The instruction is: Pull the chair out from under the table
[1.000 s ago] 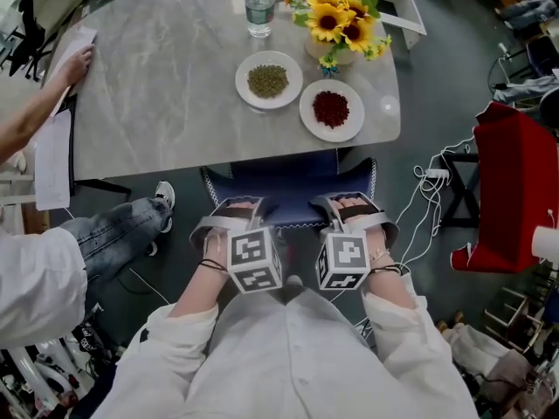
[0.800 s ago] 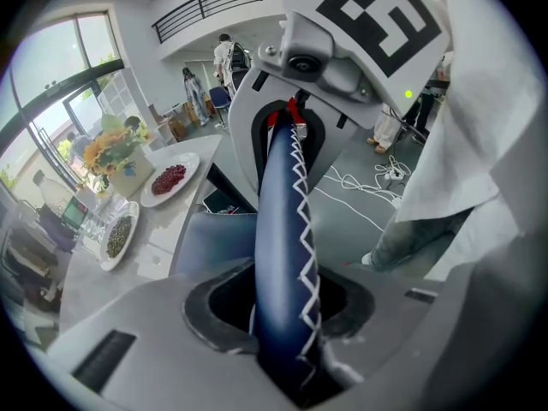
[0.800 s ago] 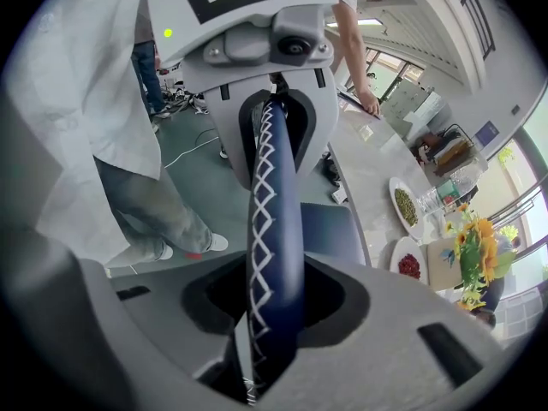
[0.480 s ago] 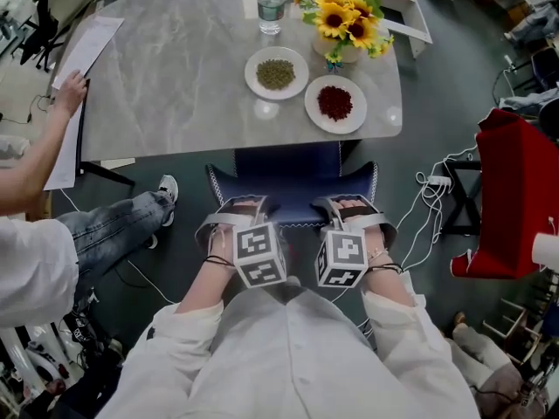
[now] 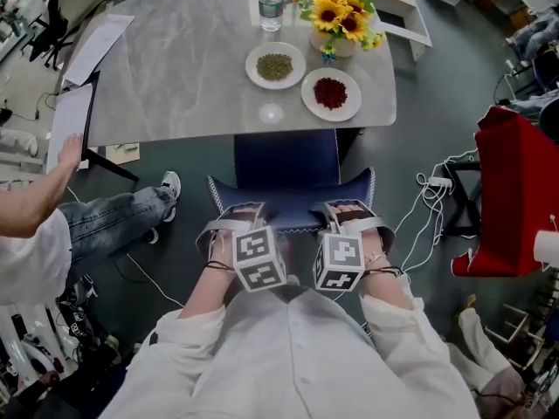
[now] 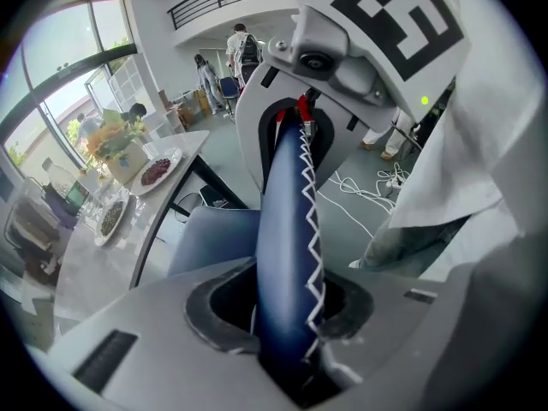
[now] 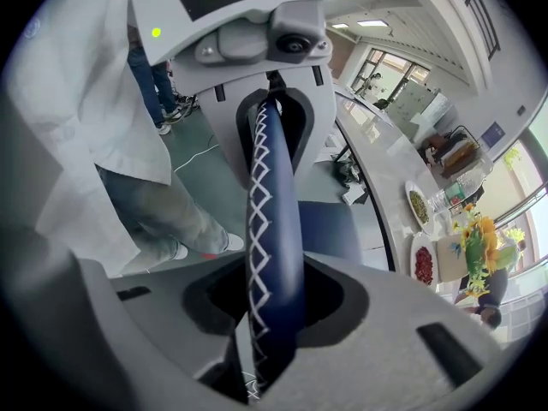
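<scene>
On one chair [image 5: 286, 166], two clamped grippers [image 5: 237, 219] [image 5: 350, 217]; beyond, two plates [image 5: 255, 70] [image 5: 309, 99].

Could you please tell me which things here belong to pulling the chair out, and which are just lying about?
Part of the job: chair, clamped at its backrest; left gripper; right gripper; table.

Just lying about: plate of green beans; plate of red beans; sunflowers; water bottle; papers; floor cables.
</scene>
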The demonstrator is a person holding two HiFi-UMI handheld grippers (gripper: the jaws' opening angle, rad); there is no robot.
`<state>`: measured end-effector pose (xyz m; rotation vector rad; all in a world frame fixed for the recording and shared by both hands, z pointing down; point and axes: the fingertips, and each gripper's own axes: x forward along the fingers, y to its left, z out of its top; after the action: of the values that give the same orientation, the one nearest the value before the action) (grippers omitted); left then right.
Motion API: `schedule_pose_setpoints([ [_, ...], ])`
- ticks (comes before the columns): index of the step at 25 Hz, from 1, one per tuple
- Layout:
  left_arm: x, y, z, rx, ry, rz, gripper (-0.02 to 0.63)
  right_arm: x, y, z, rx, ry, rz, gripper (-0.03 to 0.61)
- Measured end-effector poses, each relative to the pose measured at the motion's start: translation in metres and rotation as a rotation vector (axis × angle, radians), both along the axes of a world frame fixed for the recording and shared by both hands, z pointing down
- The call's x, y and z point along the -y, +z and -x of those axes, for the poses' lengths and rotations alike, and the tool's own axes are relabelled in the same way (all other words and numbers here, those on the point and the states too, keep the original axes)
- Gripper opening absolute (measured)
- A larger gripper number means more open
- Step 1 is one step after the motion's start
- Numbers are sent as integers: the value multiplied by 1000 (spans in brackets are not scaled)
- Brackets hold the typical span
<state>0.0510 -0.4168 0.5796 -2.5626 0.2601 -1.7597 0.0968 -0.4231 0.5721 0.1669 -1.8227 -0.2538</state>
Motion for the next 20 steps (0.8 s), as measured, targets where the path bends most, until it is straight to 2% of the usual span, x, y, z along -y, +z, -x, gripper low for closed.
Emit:
schedule_pose_setpoints([
  [11, -74, 0, -7, 9, -20, 7, 132, -75, 1, -6, 3, -11, 4, 117],
  [20, -157, 2, -12, 10, -38, 20, 132, -157, 2, -12, 2, -22, 0, 117],
])
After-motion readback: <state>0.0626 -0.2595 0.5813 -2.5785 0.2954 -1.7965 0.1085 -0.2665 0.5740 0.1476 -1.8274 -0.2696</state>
